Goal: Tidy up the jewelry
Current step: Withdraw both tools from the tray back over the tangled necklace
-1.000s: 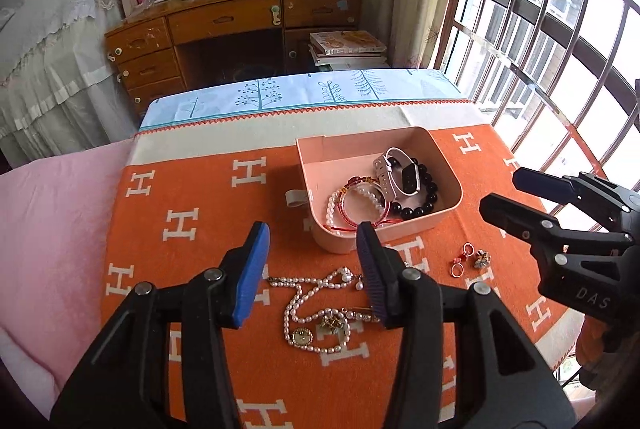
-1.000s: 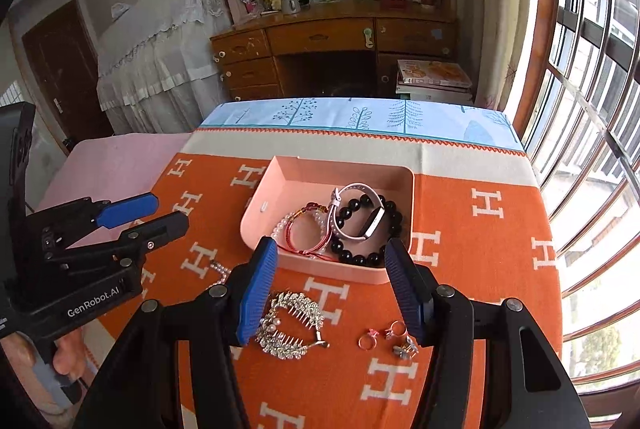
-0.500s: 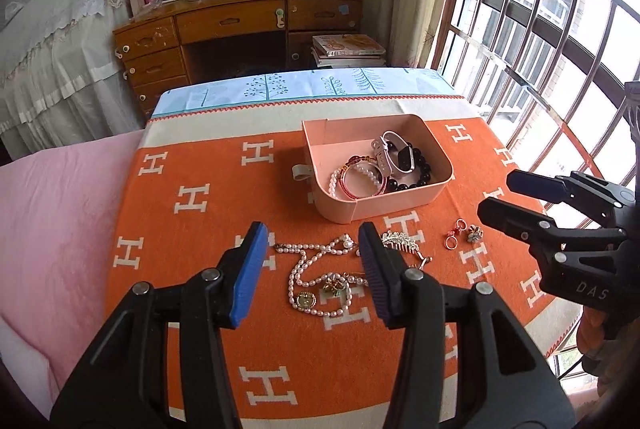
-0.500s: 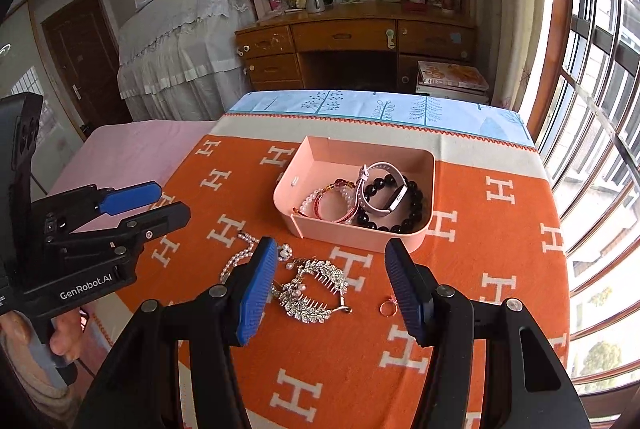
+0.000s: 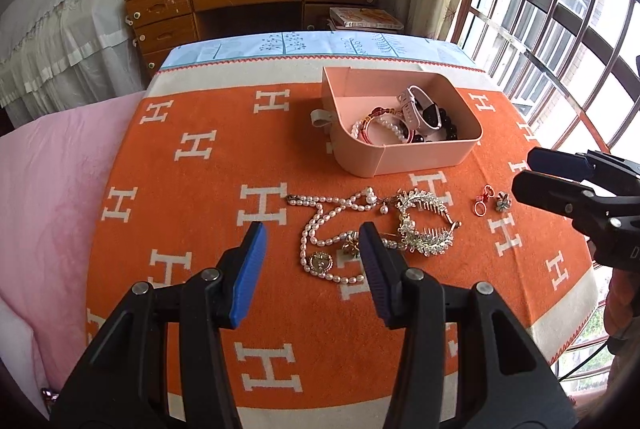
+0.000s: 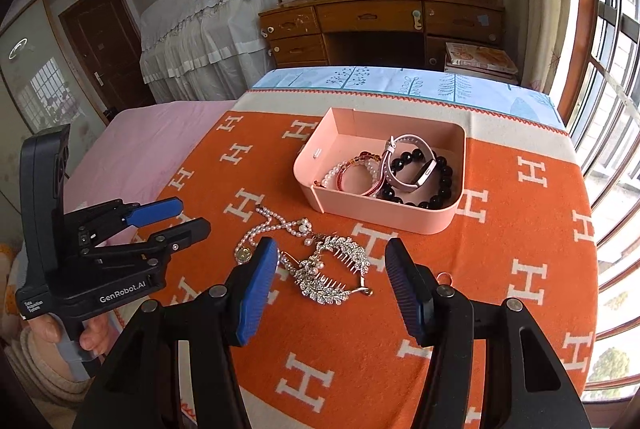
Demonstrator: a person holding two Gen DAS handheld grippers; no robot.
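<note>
Both grippers hang above the orange blanket (image 5: 192, 189) with white H letters, tilted down toward it.

Left gripper (image 5: 310, 261): blue pads spread, nothing between them, not touching anything. Just ahead of its tips, slightly toward its right finger, lies the pearl necklace (image 5: 320, 225) in loose loops, a small round pendant (image 5: 321, 261) at the near end.

Right gripper (image 6: 330, 279): pads spread wide, empty. The silver leaf-shaped hair comb (image 6: 334, 269) lies flat on the blanket in line with the gap between its fingers, beneath them, not pinched. The necklace touches the comb on the side toward the left gripper.

1 thin ring (image 6: 443, 276) shows just beside the right gripper's right finger. From the left wrist view, 2 small pieces, a reddish ring (image 5: 481, 203) and a dark floral stud (image 5: 502, 200), lie near the right gripper's tips.

Farther ahead of both grippers: the pink open box (image 6: 440, 223). Inside it, a black bead bracelet (image 6: 440, 185), a pale pink watch band (image 6: 404, 165), a red cord bracelet (image 6: 352, 171) and a short pearl strand (image 6: 332, 175), piled together.

A hand (image 6: 90, 339) grips the left gripper's handle.
</note>
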